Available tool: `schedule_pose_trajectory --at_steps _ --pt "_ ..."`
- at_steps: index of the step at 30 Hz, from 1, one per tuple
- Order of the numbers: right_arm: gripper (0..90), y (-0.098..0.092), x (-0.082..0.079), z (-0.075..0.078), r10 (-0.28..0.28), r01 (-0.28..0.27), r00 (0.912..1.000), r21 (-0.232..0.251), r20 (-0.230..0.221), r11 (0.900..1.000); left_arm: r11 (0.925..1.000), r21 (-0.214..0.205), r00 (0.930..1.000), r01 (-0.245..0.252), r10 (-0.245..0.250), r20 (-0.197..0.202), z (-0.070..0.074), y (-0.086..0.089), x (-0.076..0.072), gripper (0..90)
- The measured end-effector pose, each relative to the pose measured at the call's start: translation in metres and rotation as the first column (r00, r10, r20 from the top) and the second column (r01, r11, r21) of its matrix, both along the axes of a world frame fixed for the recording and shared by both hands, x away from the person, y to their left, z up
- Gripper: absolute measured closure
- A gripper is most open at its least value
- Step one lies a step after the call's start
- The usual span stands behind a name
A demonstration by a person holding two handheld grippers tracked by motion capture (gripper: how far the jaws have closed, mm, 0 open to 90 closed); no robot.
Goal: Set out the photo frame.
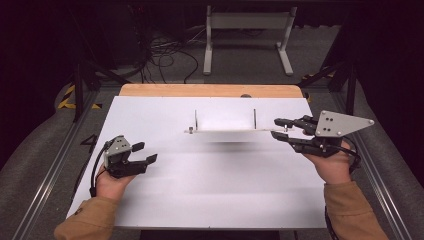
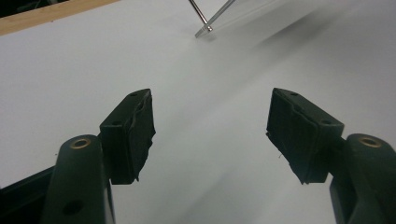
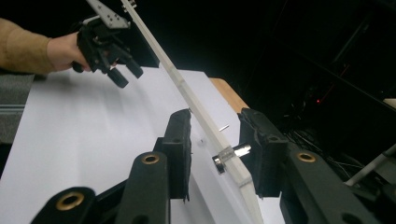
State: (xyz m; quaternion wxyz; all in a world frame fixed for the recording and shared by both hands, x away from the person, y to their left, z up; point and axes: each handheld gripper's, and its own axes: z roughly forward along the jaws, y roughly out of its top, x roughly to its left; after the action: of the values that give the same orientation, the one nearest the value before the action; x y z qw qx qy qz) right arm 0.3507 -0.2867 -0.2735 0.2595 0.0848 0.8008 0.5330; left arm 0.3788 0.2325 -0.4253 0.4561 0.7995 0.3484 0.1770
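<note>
On the white worktop (image 1: 165, 200) the right tool (image 1: 281, 129) straddled the clear rack's (image 1: 225, 131) end, jaws apart, seemingly to grip it, while the left tool (image 1: 145, 153) waited open.

Table top (image 1: 165, 190) matt white – wooden edge (image 1: 210, 90); clear plastic panel (image 3: 187, 91) – smooth.

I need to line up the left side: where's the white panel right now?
In the high view the white panel sits mid-table toward the far edge, its right end between the open fingers of the right gripper; the left gripper is well off to its left.
</note>
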Motion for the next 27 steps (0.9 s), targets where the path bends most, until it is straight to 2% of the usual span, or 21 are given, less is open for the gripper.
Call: schedule_pose_trajectory --at_steps 5,6,10,22,27 --pt "62.8 -0.001 0.011 0.004 -0.008 0.008 1.0 0.041 0.005 0.9991 1.0 -0.003 1.0 -0.004 0.004 0.003 0.0 0.001 -0.001 32.2" --pt "62.6 -0.001 0.013 0.005 -0.011 0.011 0.9999 0.048 0.006 0.9988 1.0 -0.006 0.9999 -0.008 0.008 -0.006 0.0 0.001 -0.002 32.3" --pt "61.7 0.0 0.021 0.008 -0.024 0.023 0.9996 0.075 0.015 0.9969 0.9999 0.004 0.9999 -0.01 0.01 0.006 -0.001 0.002 -0.003 32.3" --pt "59.3 0.001 0.048 0.017 -0.057 0.056 0.9983 0.148 0.006 0.9874 1.0 0.005 1.0 -0.003 0.003 -0.006 -0.004 0.001 -0.006 32.1" --pt "58.2 0.001 0.059 0.019 -0.062 0.061 0.9981 0.179 0.003 0.982 1.0 0.008 1.0 0.006 -0.006 0.002 -0.003 0.001 -0.005 32.1"
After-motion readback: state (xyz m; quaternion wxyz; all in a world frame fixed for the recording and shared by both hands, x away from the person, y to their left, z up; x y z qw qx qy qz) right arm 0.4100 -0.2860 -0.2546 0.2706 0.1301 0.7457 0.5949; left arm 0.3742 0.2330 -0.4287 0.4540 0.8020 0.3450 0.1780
